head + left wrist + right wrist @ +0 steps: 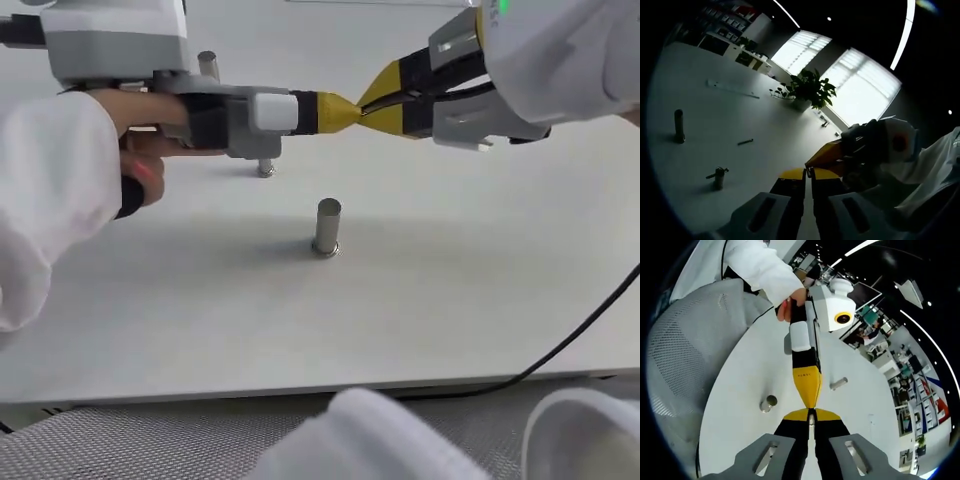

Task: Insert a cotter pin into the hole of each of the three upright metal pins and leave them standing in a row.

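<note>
Step in hand, apparently: regrasping a cotter pin. Left tongs and right tongs, both pressed together, pinch it tip to tip above the desk. Next: align it with the hole of the nearest upright metal pin.

Open-plan office or lab, judging from the left gripper view: wide white tabletop, potted plant at 12 o'clock, blind-covered windows at 2 o'clock, shelving at 11 o'clock, strip lights overhead. Grey mesh chair at 9 o'clock in the right gripper view.
</note>
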### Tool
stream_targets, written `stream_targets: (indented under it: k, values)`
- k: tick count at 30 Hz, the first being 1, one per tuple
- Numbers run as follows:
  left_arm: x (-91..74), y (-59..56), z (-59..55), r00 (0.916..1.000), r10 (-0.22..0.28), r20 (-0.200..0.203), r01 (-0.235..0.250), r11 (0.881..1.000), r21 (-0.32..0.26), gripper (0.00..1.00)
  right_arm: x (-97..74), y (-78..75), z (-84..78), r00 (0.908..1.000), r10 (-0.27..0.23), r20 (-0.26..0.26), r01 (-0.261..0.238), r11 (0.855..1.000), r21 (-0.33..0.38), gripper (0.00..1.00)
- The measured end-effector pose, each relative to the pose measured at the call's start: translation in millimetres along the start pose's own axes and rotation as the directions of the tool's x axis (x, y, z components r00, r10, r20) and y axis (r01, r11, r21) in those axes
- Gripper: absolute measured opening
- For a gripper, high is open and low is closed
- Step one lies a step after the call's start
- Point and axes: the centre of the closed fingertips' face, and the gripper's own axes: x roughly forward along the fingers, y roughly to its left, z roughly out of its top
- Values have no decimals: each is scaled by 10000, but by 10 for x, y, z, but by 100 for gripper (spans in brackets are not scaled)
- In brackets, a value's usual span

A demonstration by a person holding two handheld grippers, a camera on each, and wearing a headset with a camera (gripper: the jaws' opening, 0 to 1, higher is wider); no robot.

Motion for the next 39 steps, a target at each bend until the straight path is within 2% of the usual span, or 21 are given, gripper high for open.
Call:
stream_targets:
  k: [2, 5, 8, 11, 15, 19, 20, 22, 23, 24, 25, 28, 29, 30, 31, 35, 37, 38, 39]
  values:
    - [-8, -12, -13, 10000, -52, -54, 53, 10000, 73, 2, 3, 10, 7, 10000, 73, 37, -73, 10000, 16, 0]
    - [-17, -2, -11, 10000, -26, -66, 25, 9999, -159, 1, 4, 13, 14, 9999, 82, 58, -82, 10000, -7, 0]
    - [-19, -24, -18, 9999, 110, -53, -109, 9998, 144, 1, 4, 12, 15, 9999, 131, 60, -130, 9999, -26, 0]
    - [-21, -2, -27, 9995, 280, -151, -282, 9995, -109, 0, 14, 19, 10, 9999, 160, 40, -160, 9999, -58, 0]
    - [-15, -4, -43, 9990, 387, -215, -384, 9992, 142, 0, 38, 39, -8, 9996, 274, -73, -274, 9996, -97, 0]
    - [-29, 8, -63, 9985, 472, -285, -466, 9987, 199, 0, 56, 60, -46, 9988, 457, -162, -450, 9983, 373, 0]
    - [-35, 13, -64, 9983, 503, -296, -497, 9985, 227, 0, 51, 49, -47, 9992, 374, -138, -367, 9982, 475, 2]
    - [-57, 13, -59, 9983, 504, -283, -499, 9986, 181, 0, 46, 76, -97, 9984, 518, -205, -492, 9922, 1148, 6]
    - [-68, 25, -65, 9980, 546, -331, -540, 9984, 194, 0, 57, 127, -141, 9958, 870, -272, -805, 9796, 1842, 8]
    - [-78, 33, -73, 9975, 595, -376, -584, 9978, 313, 0, 60, 150, -174, 9937, 1072, -327, -976, 9711, 2179, 10]
    - [-89, 49, -83, 9969, 647, -444, -623, 9966, 539, 0, 69, 144, -187, 9942, 1049, -246, -965, 9688, 2283, 13]
    - [-121, 64, -112, 9956, 713, -613, -650, 9930, 984, 0, 93, 244, -247, 9886, 1501, -131, -1387, 9406, 3100, 15]
    - [-130, 43, -122, 9962, 587, -647, -507, 9916, 1189, 0, 95, 273, -251, 9863, 1651, -52, -1538, 9295, 3353, 15]
    - [-138, 29, -135, 9961, 496, -726, -391, 9894, 1396, 0, 83, 324, -239, 9837, 1795, 48, -1683, 9122, 3736, 15]
    - [-145, 21, -144, 9959, 421, -797, -264, 9819, 1878, 0, 86, 338, -230, 9824, 1862, 170, -1780, 9039, 3889, 16]
    - [-173, -58, -157, 9962, 144, -862, 145, 9456, 3251, 0, 87, 362, -103, 9758, 1899, 1085, -2187, 8508, 4778, 13]
    - [-185, -71, -172, 9954, 142, -951, 220, 9294, 3684, 0, 76, 354, -70, 9725, 1910, 1330, -2321, 8382, 4936, 11]
    - [-193, -84, -196, 9943, 90, -1067, 321, 9254, 3778, 0, 73, 349, -67, 9719, 1916, 1365, -2344, 8376, 4935, 10]
    - [-194, -86, -192, 9948, 31, -1016, 342, 9310, 3634, 0, 69, 347, -48, 9700, 1920, 1488, -2415, 8282, 5057, 8]
